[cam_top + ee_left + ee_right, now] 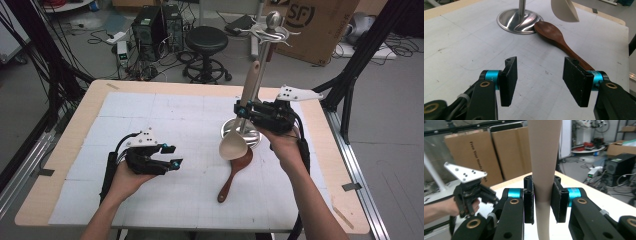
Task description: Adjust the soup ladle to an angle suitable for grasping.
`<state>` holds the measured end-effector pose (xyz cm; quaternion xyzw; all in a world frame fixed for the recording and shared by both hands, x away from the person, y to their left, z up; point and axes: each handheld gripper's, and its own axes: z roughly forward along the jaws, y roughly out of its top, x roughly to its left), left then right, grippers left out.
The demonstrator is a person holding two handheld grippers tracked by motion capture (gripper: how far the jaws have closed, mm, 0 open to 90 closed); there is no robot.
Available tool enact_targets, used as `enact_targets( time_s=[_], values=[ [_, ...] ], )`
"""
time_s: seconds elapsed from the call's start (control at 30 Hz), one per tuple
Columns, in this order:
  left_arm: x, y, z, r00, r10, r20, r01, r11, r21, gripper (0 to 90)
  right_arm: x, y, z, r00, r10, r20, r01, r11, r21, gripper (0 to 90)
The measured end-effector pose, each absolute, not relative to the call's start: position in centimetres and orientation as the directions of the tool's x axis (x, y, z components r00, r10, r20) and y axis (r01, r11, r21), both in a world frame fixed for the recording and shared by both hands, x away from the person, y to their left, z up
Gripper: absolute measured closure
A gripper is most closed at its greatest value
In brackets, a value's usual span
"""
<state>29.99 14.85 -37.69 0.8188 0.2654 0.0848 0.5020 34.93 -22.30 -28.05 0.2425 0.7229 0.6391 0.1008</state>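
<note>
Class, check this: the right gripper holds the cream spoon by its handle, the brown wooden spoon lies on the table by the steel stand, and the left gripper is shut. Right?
Not quite. The left gripper is open, its jaws apart over bare table, as the left gripper view shows. The right gripper does hold the cream spoon by its handle, and the brown wooden spoon lies by the steel stand.

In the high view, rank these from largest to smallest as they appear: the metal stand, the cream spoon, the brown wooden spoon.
1. Metal stand, tallest by far.
2. Cream spoon, held in the right gripper.
3. Brown wooden spoon, lying flat.
The spoons look close in length, and the cream one is lifted nearer the camera, so their order is unsure.
</note>
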Motion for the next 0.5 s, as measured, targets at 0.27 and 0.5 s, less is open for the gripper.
enact_targets(
  time_s=[0.27, 0.5],
  values=[
    [30.0, 15.0, -37.6, 0.844, 0.52, -0.127, 0.347, -0.352, 0.869, 45.9, 35.5, -22.3, -25.2, -0.838, 0.531, 0.127, 0.188, 0.062, 0.98, 75.0],
    [30.0, 15.0, -37.6, 0.844, 0.52, -0.129, 0.348, -0.35, 0.869, 45.9, 36.2, -22.4, -24.6, -0.805, 0.578, 0.135, 0.209, 0.062, 0.976, 75.1]
  ],
)
